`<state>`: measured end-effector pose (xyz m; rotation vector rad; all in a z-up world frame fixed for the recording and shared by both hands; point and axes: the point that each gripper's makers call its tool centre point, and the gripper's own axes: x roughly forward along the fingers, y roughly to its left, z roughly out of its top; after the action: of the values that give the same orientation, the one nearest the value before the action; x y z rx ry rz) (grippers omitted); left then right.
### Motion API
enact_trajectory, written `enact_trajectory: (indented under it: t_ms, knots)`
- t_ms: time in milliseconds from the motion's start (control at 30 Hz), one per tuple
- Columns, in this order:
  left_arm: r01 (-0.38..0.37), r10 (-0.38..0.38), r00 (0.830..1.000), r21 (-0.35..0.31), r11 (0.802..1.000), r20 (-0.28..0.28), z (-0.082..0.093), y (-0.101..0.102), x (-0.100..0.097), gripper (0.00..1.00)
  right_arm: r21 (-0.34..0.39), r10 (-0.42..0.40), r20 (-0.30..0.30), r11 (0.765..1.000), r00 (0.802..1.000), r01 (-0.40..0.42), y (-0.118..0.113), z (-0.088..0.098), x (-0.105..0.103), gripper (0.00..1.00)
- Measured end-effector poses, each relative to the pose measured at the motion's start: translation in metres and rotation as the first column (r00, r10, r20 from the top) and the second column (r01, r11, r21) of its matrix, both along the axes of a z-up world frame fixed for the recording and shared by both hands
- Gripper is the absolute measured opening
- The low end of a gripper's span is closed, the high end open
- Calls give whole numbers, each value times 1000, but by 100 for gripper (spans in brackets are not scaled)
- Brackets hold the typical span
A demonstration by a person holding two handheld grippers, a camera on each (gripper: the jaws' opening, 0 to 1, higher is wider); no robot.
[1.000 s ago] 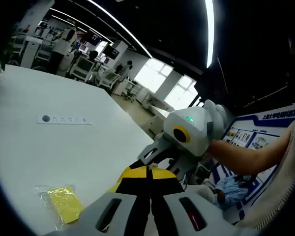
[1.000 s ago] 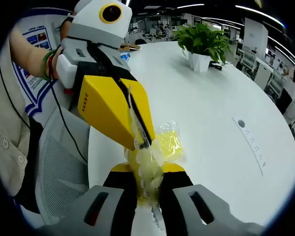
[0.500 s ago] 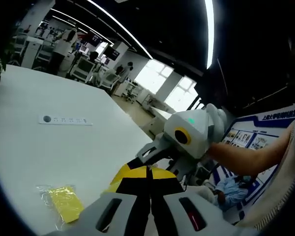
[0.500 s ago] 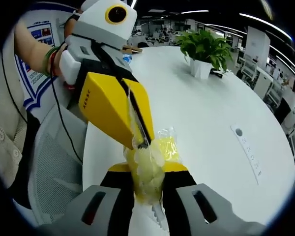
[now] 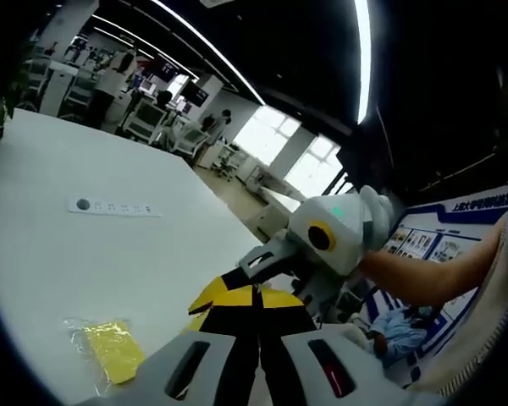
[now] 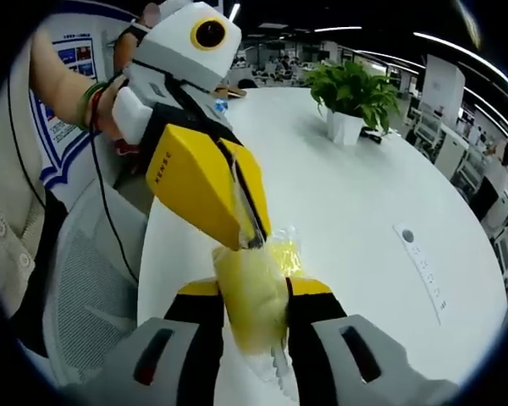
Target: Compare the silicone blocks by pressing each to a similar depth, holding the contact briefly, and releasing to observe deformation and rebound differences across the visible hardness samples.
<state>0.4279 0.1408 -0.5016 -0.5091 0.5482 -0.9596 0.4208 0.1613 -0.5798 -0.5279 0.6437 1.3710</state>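
A yellow silicone block in a clear plastic bag (image 6: 248,298) stands between the jaws of my right gripper (image 6: 252,288), which is shut on it. My left gripper (image 6: 252,239) reaches in from the upper left with its yellow jaws pinched on the bag's top edge. In the left gripper view my own jaws (image 5: 256,294) are pressed together, and the right gripper (image 5: 230,286) comes in from the right to meet them. A second bagged yellow block (image 5: 110,348) lies flat on the white table (image 5: 85,262); it also lies just behind the held one (image 6: 291,252).
A white strip with a round mark and small prints (image 5: 114,206) (image 6: 423,264) lies further out on the table. A potted plant (image 6: 351,85) stands at the far side. A person's arm (image 6: 63,89) and a grey mesh chair (image 6: 85,288) are at the left.
The left gripper has lifted a little with the bag's top edge, and the crumpled plastic now looks stretched smooth over the block. The right gripper keeps its hold.
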Motion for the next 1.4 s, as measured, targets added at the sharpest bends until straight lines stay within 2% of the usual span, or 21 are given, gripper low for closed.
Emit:
enact_trajectory:
  t_ms: [400,867,1100,1400]
  knots:
    - [0,0,1000,0,1000,-15,-6,-1,-2,0,45,-30,57,999,998,27,-7,17,3,40]
    - [-7,7,1000,-1,1000,-31,-11,-4,2,0,97,-111,76,990,991,104,-27,28,1,44]
    - [-17,17,999,-9,1000,-40,-12,-6,5,0,156,-190,69,972,979,178,-39,35,3,47]
    - [-21,20,998,-17,1000,-60,-18,-11,5,0,233,-306,58,930,950,286,-61,45,-4,49]
